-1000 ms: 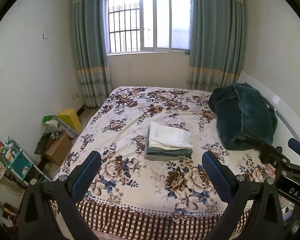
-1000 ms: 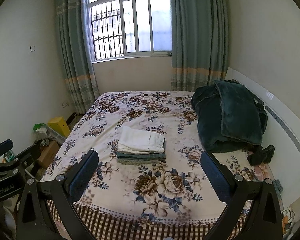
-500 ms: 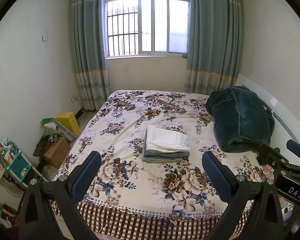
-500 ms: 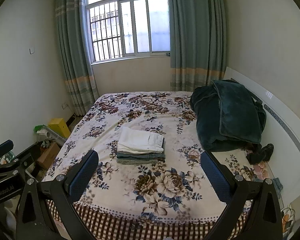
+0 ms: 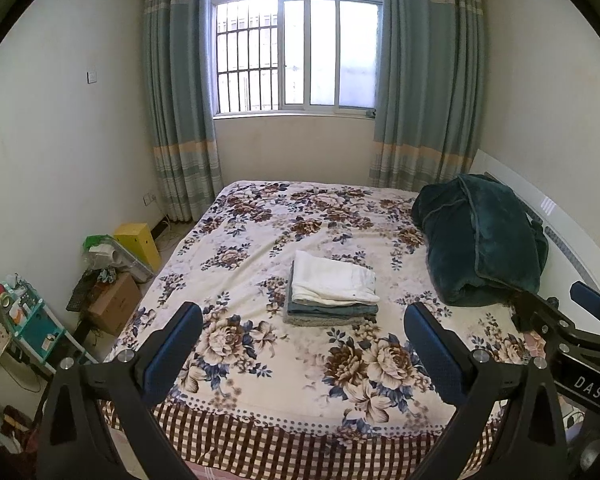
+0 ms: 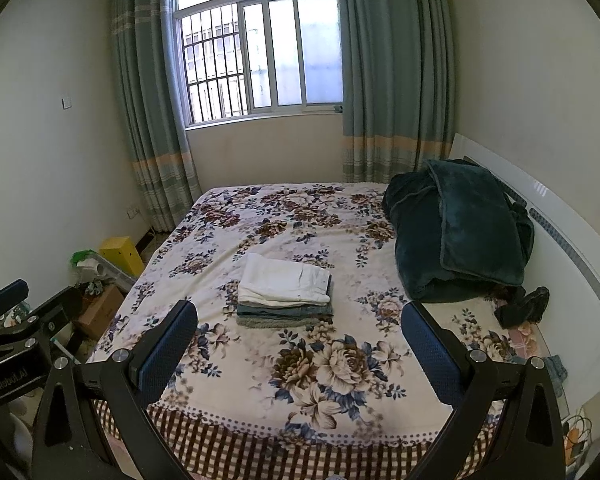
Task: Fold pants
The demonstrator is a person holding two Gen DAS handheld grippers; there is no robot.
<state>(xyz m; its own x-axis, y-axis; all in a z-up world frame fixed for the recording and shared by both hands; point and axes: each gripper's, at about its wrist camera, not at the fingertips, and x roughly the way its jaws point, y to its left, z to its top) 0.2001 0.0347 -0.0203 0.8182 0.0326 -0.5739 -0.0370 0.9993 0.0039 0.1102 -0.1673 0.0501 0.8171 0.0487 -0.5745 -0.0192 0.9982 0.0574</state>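
Note:
A neat stack of folded pants (image 5: 332, 292), white on top with blue-grey and grey ones below, lies in the middle of the floral bed (image 5: 260, 240). It also shows in the right wrist view (image 6: 285, 291). My left gripper (image 5: 303, 354) is open and empty, held back beyond the bed's near edge, well short of the stack. My right gripper (image 6: 299, 352) is likewise open and empty, beside the left one. The right gripper shows at the right edge of the left wrist view (image 5: 572, 332); the left gripper shows at the left edge of the right wrist view (image 6: 20, 320).
A dark green blanket bundle (image 5: 480, 240) lies on the bed's right side by the white headboard (image 6: 560, 240). Boxes and clutter (image 5: 112, 268) stand on the floor to the left. A window with curtains (image 5: 296, 52) is at the far wall.
Both grippers have drawn back and tilted up a little, so the bed and stack sit lower and farther away in view. The stack has not moved.

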